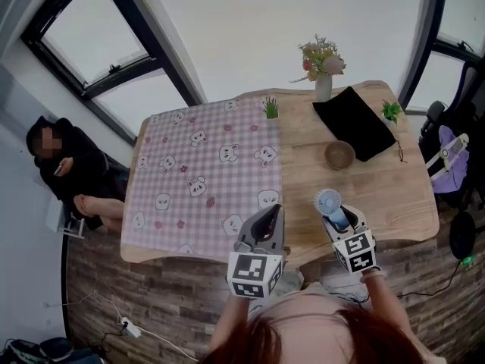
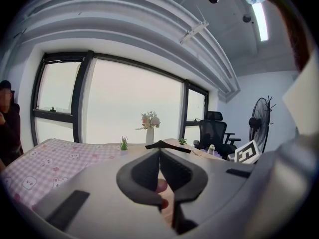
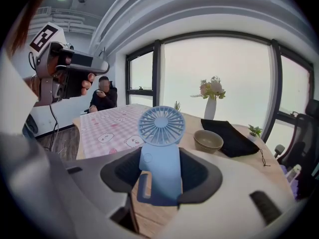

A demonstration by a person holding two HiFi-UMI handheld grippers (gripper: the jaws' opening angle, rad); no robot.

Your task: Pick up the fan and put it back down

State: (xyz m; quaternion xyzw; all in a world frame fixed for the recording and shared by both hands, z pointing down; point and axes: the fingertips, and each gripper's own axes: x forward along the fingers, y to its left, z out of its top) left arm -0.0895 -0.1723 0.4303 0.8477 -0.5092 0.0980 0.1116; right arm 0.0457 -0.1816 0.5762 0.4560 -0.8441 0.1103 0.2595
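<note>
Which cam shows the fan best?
Right gripper view: the fan fills the centre, grille and handle clear, clamped in the jaws. Head view shows the fan small, from above, handle partly hidden. Left gripper view doesn't show it.

Matt plastic fan [image 3: 160, 153], wooden table [image 1: 379, 192], checked cloth [image 1: 204, 169].

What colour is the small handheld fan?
The fan is light blue; it shows best in the right gripper view.

Pale blue fan [image 3: 160, 151] in right gripper [image 3: 160, 172]. Left of it, tablecloth [image 3: 112, 126]: pink-white check, animal faces. Beyond: tan bowl [image 3: 208, 141], black pouch [image 3: 233, 135].
</note>
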